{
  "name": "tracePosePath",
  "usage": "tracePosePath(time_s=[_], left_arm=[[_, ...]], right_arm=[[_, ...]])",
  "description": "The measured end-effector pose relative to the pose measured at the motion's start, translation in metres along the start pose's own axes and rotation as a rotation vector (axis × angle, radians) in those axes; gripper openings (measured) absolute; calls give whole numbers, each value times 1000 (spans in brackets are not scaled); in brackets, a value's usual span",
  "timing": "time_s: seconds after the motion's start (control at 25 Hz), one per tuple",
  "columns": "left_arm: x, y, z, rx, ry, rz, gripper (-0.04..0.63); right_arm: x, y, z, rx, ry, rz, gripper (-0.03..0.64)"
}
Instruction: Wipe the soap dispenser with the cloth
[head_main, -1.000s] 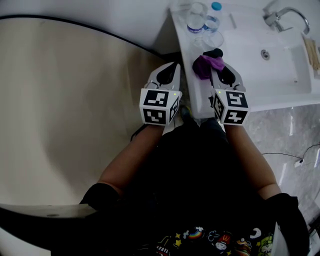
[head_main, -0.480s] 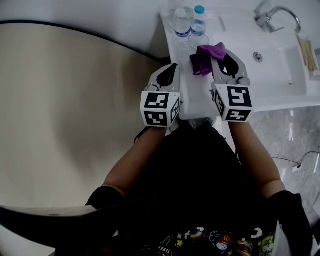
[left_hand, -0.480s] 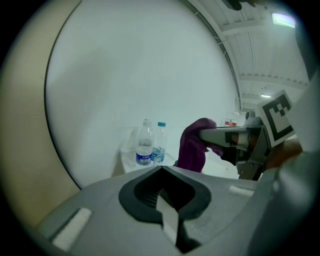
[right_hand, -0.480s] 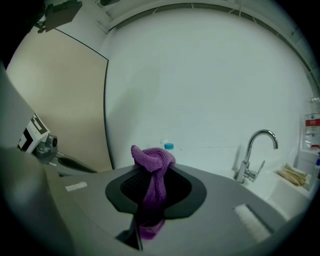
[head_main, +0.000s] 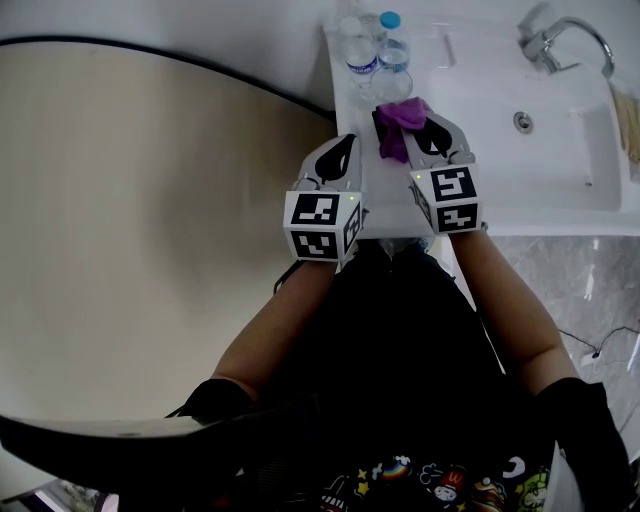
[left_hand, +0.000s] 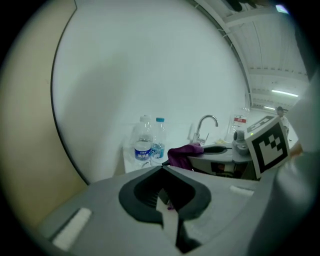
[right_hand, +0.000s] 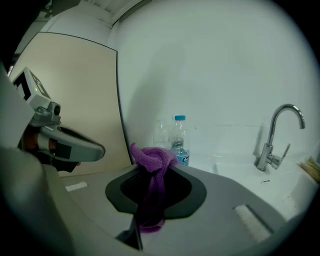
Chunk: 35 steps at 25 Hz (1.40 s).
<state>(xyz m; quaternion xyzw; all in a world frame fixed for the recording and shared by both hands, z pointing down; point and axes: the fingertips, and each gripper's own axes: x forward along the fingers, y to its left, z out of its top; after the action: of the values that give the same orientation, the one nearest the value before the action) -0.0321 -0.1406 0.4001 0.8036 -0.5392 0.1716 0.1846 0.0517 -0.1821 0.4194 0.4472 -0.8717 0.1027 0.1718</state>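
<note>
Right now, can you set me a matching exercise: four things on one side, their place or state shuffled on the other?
1 cloth
2 blue-capped bottle
3 faucet
4 left hand-held gripper

A behind the sink
B jaws together, empty
C pinched in the right hand-held gripper
D upright at the counter's far corner

Pairs: 1-C, 2-D, 3-A, 4-B

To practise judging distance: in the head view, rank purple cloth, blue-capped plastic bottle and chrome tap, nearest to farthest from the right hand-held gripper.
1. Purple cloth, held in the right hand-held gripper.
2. Blue-capped clear plastic bottle, beyond, by the wall.
3. Chrome tap, far right.
</note>
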Motion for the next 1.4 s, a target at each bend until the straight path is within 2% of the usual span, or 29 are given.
tracePosePath(time_s=[0.28, 0.76, 0.92, 1.08, 1.4], left_arm=[[2, -17, -6, 2, 42, 37, 0], [12, -34, -16, 10, 60, 69, 0], [14, -37, -17, 10, 60, 68, 0], [9, -38, -13, 9, 58, 74, 0], [-1, -32, -1, 20, 27, 94, 0]], right_arm=[[-4, -4, -28, 8, 60, 81, 87], [1, -12, -103, -65, 219, 173, 86], [-1, -6, -116, -89, 242, 210, 86], [-9, -6, -90, -66, 188, 212, 86], [-25, -6, 26, -49, -61, 210, 87]])
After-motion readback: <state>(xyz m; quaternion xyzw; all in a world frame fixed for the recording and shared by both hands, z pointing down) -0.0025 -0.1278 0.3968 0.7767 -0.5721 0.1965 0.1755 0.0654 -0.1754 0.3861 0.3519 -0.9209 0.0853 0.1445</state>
